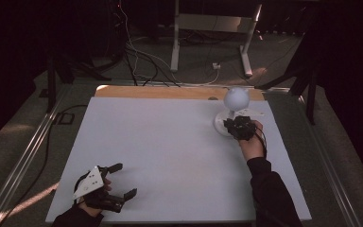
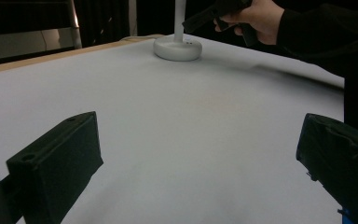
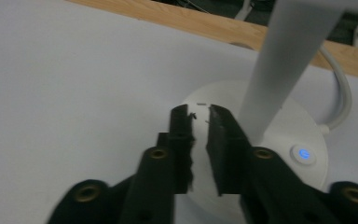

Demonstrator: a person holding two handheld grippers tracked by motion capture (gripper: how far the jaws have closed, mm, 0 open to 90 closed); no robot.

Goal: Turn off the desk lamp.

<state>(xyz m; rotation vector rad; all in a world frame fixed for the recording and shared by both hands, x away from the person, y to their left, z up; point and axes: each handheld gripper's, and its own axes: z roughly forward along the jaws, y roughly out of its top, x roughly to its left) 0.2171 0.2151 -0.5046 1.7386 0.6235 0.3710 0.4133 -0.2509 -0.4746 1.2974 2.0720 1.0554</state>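
A white desk lamp (image 1: 236, 98) with a globe head stands at the far right of the table. Its round base (image 3: 284, 126) carries a blue-lit button (image 3: 303, 154) beside the stem (image 3: 289, 60). My right gripper (image 3: 199, 112) hovers over the near-left part of that base, its jaws almost together with only a thin slit and nothing between them. From above, the right gripper (image 1: 230, 125) sits just in front of the lamp. My left gripper (image 1: 126, 179) rests at the near-left of the table with its jaws wide apart, and the left gripper (image 2: 198, 130) holds nothing.
The table has a white top (image 1: 170, 142) with a wooden strip (image 1: 170, 92) along its far edge. A white cable (image 3: 342, 100) leaves the lamp base toward the back. Beyond the table are floor cables (image 1: 142, 61) and a white frame (image 1: 212, 28).
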